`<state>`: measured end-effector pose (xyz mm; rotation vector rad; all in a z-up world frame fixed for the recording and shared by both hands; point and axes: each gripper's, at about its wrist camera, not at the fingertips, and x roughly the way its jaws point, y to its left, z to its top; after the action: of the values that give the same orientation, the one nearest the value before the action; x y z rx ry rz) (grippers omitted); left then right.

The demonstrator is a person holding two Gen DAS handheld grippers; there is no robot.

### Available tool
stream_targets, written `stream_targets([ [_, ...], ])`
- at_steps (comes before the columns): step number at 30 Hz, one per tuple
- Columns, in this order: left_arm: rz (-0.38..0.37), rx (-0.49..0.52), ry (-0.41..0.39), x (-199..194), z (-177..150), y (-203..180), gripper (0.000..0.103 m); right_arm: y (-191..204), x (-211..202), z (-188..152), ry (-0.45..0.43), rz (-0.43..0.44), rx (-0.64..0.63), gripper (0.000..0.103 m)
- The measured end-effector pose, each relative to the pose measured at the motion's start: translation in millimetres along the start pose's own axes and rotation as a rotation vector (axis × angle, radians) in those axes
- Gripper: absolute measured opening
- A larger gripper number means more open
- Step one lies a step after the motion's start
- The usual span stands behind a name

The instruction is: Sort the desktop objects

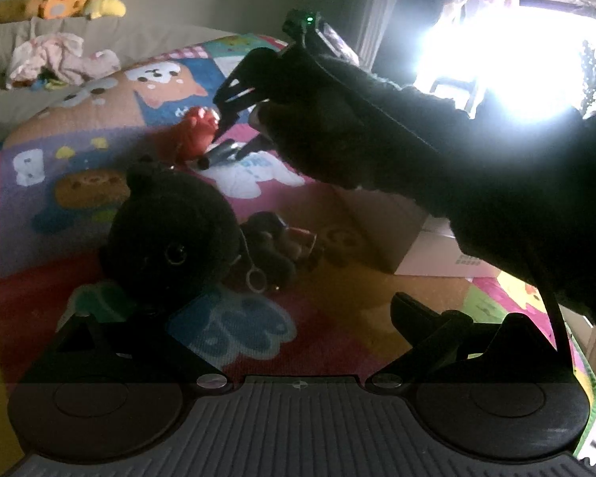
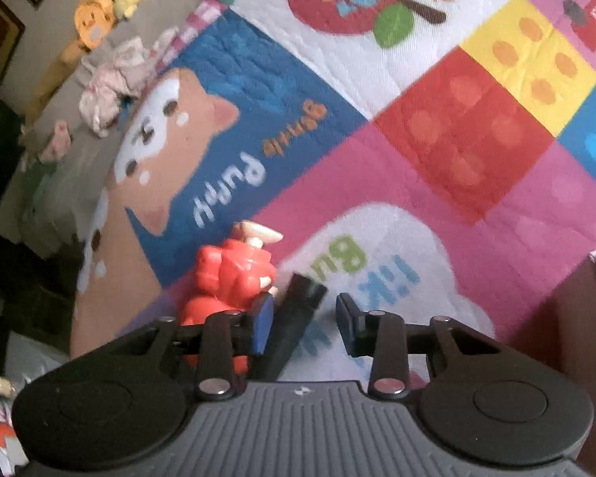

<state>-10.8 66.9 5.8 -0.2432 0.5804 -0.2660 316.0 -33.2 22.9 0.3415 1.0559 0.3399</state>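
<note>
Right gripper [image 2: 304,320] (jaws parted) around black marker [image 2: 294,318]

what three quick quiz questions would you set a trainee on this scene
1. True or false: the right gripper is clamped on the red figurine.
2. What lies between the right gripper's fingers? A) a black cylinder B) a yellow plush C) a cardboard box
3. Fill in: the left gripper stands ___, with a black plush toy just ahead of it.

Key: 1 false, as the figurine sits outside the left-hand finger. 2 A. 3 open.
</note>
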Motion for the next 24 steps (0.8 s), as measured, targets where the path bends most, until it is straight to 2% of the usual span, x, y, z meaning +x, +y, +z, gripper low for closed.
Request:
stream_targets([
  [1, -0.002, 0.003, 0.000, 0.0, 0.1, -0.3, 0.100, 2.9, 1.1, -2.2, 0.002, -0.011, -0.016, 0.028],
  [3, -0.001, 0.008, -0.004, -0.7, -0.5, -1.2, 0.100, 11.1, -2.3, -10.1, 0.007, -0.025, -0.090, 0.026],
  [5, 0.000, 0.008, -0.003, -0.3, -0.7, -1.4, 0.100, 15.8, -9.3, -19.3, 0.042, -0.031, -0.143, 0.025],
  [7, 0.002, 0.008, 0.000, 0.0, -0.3, -1.8, 0.100, 16.8, -23.6, -33.5, 0.088, -0.015, -0.185, 0.020],
  [14, -0.018, 0.060, 0.006, -5.4, -2.2, -8.7, 0.101, 1.0, -92.6, -98.8, 0.188, 0.002, -0.361, 0.019],
  [20, -0.057, 0.121, 0.083, -11.2, -14.3, -25.9, 0.101, -32.4, -154.2, -150.1, 0.175, 0.037, -0.424, 0.019],
  [24, -0.061, 0.174, 0.124, -9.3, -20.2, -42.0, 0.101, -56.9, -185.8, -178.8, 0.109, 0.031, -0.458, 0.020],
])
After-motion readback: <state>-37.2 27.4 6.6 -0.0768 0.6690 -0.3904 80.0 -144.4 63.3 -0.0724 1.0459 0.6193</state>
